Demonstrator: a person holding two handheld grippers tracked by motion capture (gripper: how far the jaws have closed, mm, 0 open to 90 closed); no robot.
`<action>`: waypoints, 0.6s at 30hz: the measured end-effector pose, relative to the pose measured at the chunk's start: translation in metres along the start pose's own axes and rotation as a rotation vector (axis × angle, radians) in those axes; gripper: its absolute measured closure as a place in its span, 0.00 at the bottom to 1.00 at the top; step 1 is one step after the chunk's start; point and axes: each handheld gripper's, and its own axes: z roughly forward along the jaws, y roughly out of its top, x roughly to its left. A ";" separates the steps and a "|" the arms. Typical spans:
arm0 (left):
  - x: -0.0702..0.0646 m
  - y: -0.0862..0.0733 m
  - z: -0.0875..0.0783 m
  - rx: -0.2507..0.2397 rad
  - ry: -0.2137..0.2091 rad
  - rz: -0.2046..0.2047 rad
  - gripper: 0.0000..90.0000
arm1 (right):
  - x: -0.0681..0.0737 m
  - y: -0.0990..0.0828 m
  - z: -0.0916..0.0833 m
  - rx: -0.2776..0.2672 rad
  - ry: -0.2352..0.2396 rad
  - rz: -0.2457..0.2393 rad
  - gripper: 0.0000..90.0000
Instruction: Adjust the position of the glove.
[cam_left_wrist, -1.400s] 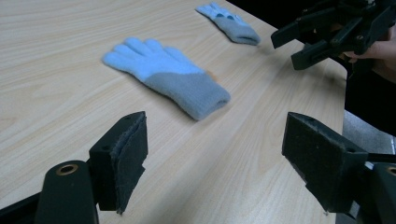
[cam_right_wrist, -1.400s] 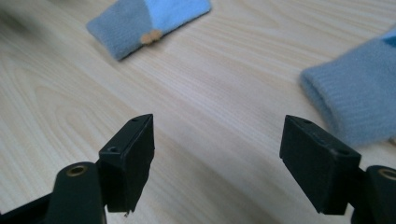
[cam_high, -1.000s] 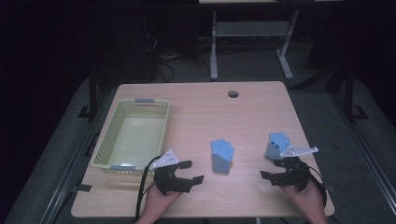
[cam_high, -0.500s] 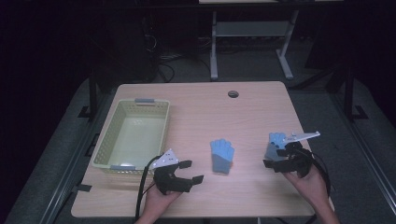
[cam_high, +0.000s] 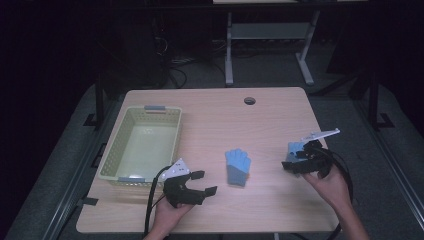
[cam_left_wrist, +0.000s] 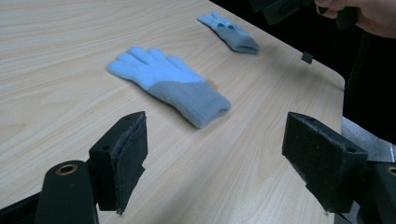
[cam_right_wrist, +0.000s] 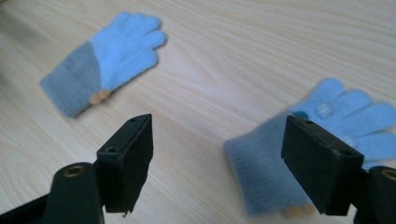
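Hovering wide open and empty over the right glove (cam_high: 294, 150) at the bench (cam_high: 220, 115) edge is the right hand-held gripper (cam_high: 298, 161) — the left hand-held gripper (cam_high: 202, 183), likewise gaping, faces the middle glove (cam_high: 236, 166).

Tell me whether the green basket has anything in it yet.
Empty. The high view shows the green basket's bare bottom, while both blue gloves lie on the table outside it: one mid-table, the other by the right claw.
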 end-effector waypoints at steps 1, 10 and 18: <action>0.000 0.000 0.000 -0.001 0.000 0.000 0.25 | -0.001 0.001 0.000 0.006 -0.003 0.002 0.28; 0.000 0.000 0.000 0.002 -0.002 -0.002 0.25 | -0.009 0.010 0.004 0.019 -0.016 0.012 0.29; 0.002 0.001 0.000 0.000 0.004 -0.003 0.25 | -0.022 0.010 0.010 0.044 -0.027 0.053 0.29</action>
